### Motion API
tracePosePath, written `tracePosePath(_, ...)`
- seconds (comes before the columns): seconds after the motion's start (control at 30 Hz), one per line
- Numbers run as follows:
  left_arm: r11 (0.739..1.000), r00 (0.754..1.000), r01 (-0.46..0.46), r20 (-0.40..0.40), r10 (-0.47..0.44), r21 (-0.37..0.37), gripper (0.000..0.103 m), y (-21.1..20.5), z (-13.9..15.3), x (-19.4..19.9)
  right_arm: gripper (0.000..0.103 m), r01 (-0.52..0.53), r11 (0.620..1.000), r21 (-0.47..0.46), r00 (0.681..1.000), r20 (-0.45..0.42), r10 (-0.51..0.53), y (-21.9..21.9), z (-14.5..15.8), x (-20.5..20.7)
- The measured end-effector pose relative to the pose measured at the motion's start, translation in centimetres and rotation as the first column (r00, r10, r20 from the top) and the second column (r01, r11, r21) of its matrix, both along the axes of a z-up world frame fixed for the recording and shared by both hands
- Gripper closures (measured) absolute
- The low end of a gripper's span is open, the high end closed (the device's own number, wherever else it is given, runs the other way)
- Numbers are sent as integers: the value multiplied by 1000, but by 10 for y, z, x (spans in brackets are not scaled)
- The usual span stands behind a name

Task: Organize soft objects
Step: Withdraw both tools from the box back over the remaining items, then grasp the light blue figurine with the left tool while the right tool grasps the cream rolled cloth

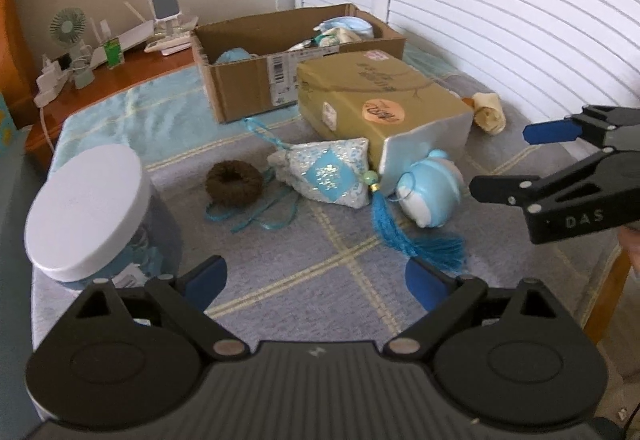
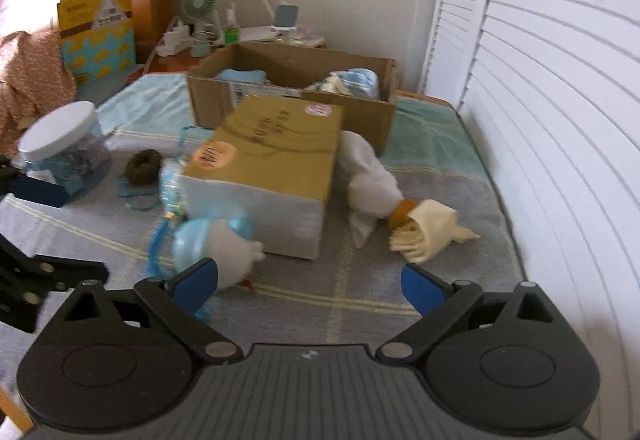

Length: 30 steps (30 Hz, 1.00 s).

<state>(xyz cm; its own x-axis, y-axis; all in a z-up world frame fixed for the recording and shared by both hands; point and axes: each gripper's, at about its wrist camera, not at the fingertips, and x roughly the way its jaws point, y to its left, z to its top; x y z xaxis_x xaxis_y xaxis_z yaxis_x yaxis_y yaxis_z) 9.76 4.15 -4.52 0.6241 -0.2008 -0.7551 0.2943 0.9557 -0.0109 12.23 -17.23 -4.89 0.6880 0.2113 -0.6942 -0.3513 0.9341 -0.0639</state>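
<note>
A blue-and-white plush toy (image 1: 430, 192) (image 2: 218, 240) lies on the grey checked cloth against the end of a gold box (image 1: 380, 100) (image 2: 272, 156). Beside it rest a blue sachet (image 1: 326, 172) with a tassel (image 1: 416, 240) and a brown furry ring (image 1: 234, 182) (image 2: 144, 166). An open cardboard box (image 1: 280, 56) (image 2: 296, 80) behind holds soft items. My left gripper (image 1: 316, 280) is open and empty, short of the tassel. My right gripper (image 2: 310, 286) (image 1: 500, 160) is open, its left finger next to the plush.
A white-lidded jar (image 1: 86, 208) (image 2: 60, 144) stands at the left. A white and cream cloth bundle (image 2: 400, 208) (image 1: 488, 112) lies right of the gold box. White louvred doors (image 2: 540, 100) run along the right. A wooden side table (image 1: 120, 76) with a small fan stands behind.
</note>
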Motion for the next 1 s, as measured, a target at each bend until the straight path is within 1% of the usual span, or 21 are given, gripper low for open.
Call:
tracePosePath(0.07,1000,1000,22,2,-22,-16,8,-4,1,1,3,26,1000,-8,1000,0,-26,-7,-2,2)
tracePosePath(0.23,995,995,97,34,-96,-26,9,-22,4,3,6,83,997,-9,997,-7,-83,-24,-7,7)
tracePosePath(0.33,990,990,136,50,-134,-31,17,-33,6,6,6,112,994,-2,994,-7,-112,-33,-9,12)
tracePosePath(0.4,986,985,163,59,-160,-36,31,-41,8,6,6,124,992,-2,992,-7,-124,-37,-11,14)
tracePosePath(0.47,980,980,193,62,-190,-42,35,-48,10,6,6,128,992,-1,992,-7,-128,-40,-12,16)
tracePosePath(0.6,967,966,254,55,-252,-36,37,-65,12,7,6,131,991,0,991,-7,-131,-44,-15,17)
tracePosePath(0.67,966,966,255,44,-254,-29,38,-69,10,10,6,132,991,6,991,-9,-132,-46,-16,18)
tracePosePath(0.77,973,972,232,31,-231,-5,38,-75,5,16,6,135,991,13,991,-11,-134,-50,-18,18)
tracePosePath(1.0,979,979,201,37,-201,16,38,-81,2,24,6,131,991,26,991,-9,-131,-54,-19,17)
